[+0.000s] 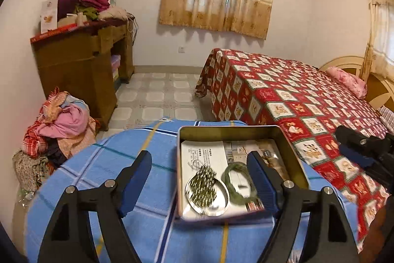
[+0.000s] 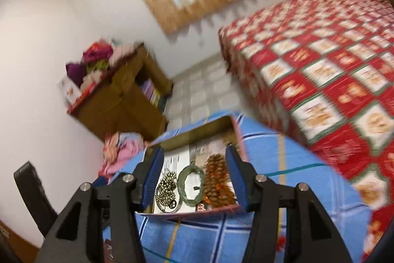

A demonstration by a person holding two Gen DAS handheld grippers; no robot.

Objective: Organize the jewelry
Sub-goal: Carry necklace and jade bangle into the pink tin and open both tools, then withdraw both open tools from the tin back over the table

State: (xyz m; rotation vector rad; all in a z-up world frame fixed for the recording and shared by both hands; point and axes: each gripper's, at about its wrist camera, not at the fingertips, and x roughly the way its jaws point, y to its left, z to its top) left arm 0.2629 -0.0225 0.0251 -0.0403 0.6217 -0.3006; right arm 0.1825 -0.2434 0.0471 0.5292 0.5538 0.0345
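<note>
An open metal tin [image 1: 236,132] sits on the blue checked cloth [image 1: 138,221] that covers the surface, and the jewelry lies inside it on printed paper. Toward the tin's left wall lies a large silver hoop earring [image 1: 205,191] hung with short metal strands; just right of it, near the middle of the tin, is a green bangle [image 1: 234,180]; and at the tin's right side a brown beaded bunch [image 2: 218,183] shows in the right wrist view. The left gripper [image 1: 200,178] hovers over the tin's near left part with its fingers [image 1: 134,183] spread apart and nothing between them. The right gripper [image 2: 194,178] hangs over the tin's near edge, fingers [image 2: 235,176] parted about halfway and also empty. The hoop earring looks light and thin, and its strands would likely swing and snag, so its stiff rim seems the better place to pinch. The bangle looks rigid and smooth, probably slippery and possibly breakable if it is stone; a grip across one side of its ring would suit. The beaded bunch seems soft and loose, likely to sag, best taken near its gathered top.
</note>
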